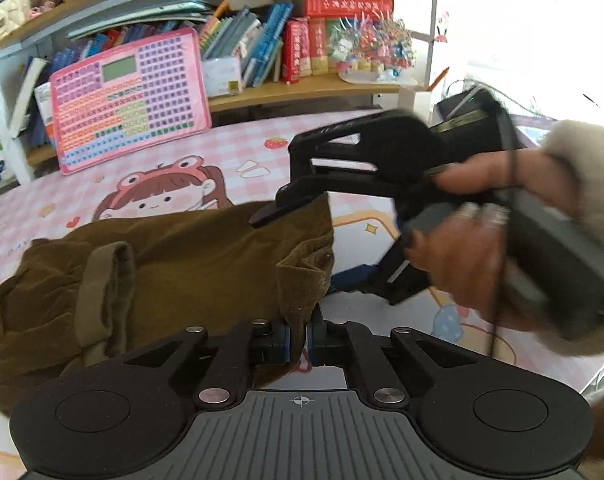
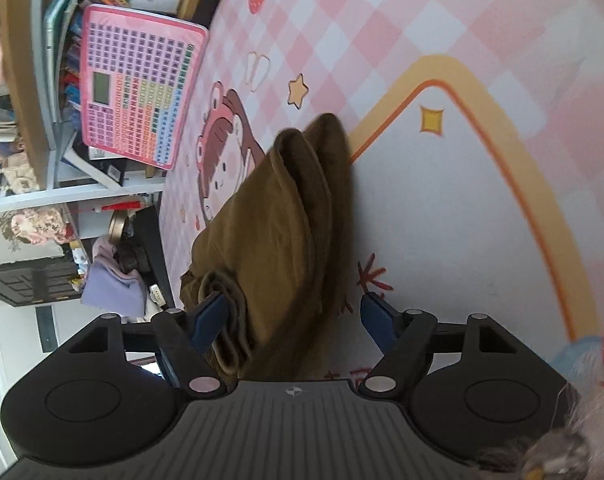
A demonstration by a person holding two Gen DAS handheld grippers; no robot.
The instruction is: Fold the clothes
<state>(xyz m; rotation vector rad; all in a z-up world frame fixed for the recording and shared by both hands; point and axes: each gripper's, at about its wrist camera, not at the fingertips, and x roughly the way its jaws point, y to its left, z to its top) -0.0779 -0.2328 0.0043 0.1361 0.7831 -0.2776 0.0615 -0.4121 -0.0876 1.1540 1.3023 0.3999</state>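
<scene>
L gripper [image 1: 298,340] fingers pinch brown garment [image 1: 174,280]; R gripper [image 2: 296,320] fingers wide apart w/ cloth between.

Left claw [image 1: 298,340] pinched closed; right claw [image 2: 294,320] spread wide, tilted sideways.

A pink checkered cartoon mat [image 1: 242,152] carries the brown garment [image 1: 174,272] and a pink keyboard toy [image 1: 130,96].

Pink checked cartoon mat [image 1: 238,148] on the tabletop, pink keyboard toy [image 1: 130,100] leaning at far left, bookshelf [image 1: 302,88] behind, books [image 1: 258,44], red dictionaries [image 1: 302,50], colourful ornament [image 1: 373,44] far right.
</scene>
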